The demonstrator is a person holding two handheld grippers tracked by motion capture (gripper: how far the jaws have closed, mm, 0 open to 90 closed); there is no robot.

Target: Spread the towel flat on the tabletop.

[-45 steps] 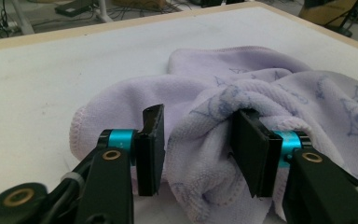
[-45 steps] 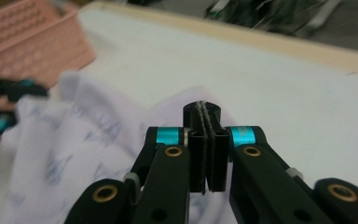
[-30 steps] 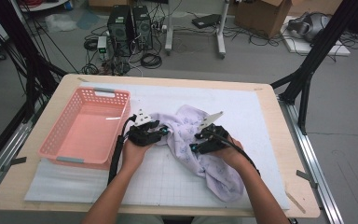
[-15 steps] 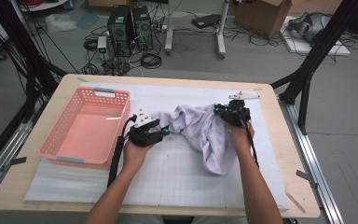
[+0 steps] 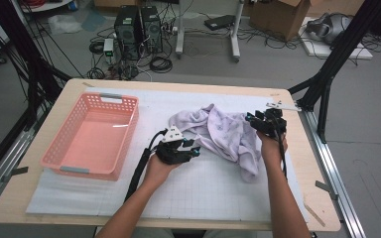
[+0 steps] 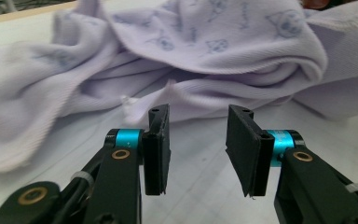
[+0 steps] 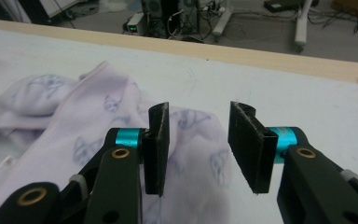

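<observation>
Left gripper (image 6: 198, 149) is hovering with its jaws spread, nothing between them, and they have just been closing a little as they face the near folds of the lilac garment (image 6: 200, 60). Right gripper (image 7: 199, 149) is standing with jaws parted too, having just been opening, the cloth lying under them rather than pinched. The garment is sitting crumpled mid-surface (image 5: 218, 198), right of the pink basket (image 5: 92, 141), probably being spread for folding. Its bunched folds are hiding its shape, so sleeves or hems are hard to make out; the forearms are cut off at the near edge.
</observation>
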